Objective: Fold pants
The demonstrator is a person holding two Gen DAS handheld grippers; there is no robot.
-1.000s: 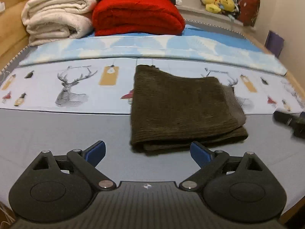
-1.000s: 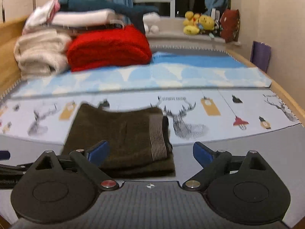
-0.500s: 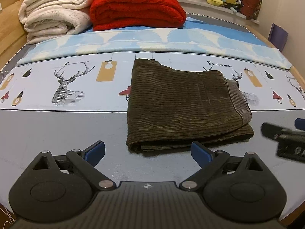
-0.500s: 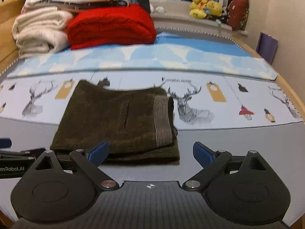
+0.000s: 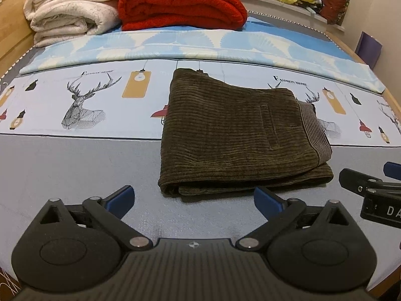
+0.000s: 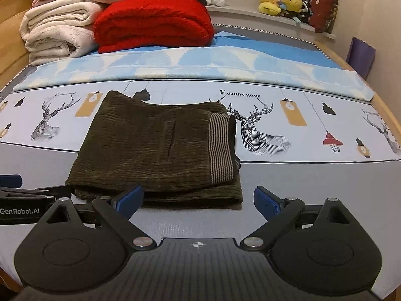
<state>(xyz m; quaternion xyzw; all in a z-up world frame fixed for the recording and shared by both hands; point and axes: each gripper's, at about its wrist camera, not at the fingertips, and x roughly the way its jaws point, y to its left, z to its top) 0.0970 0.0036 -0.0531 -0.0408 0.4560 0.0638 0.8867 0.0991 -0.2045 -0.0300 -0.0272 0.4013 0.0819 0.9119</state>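
Left wrist view is showing me the pants [image 5: 235,135] lying folded on the bed [image 5: 75,165], just ahead of my left tool [image 5: 194,198], which is hanging spread apart and holding nothing. My right tool [image 6: 198,199] is gaping too, beside the folded edge.

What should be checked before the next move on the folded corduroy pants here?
1. Left gripper open and holding nothing: ok.
2. Right gripper open and holding nothing: ok.
3. Dark olive corduroy pants folded into a compact stack on the bedsheet: ok.
4. Striped waistband turned back on top at the right end, layers there not quite flush: not ok.
5. Lower layers lie smooth: cannot tell, hidden.
6. Both grippers clear of the fabric: left ok; right cannot tell, one fingertip overlaps the near edge.
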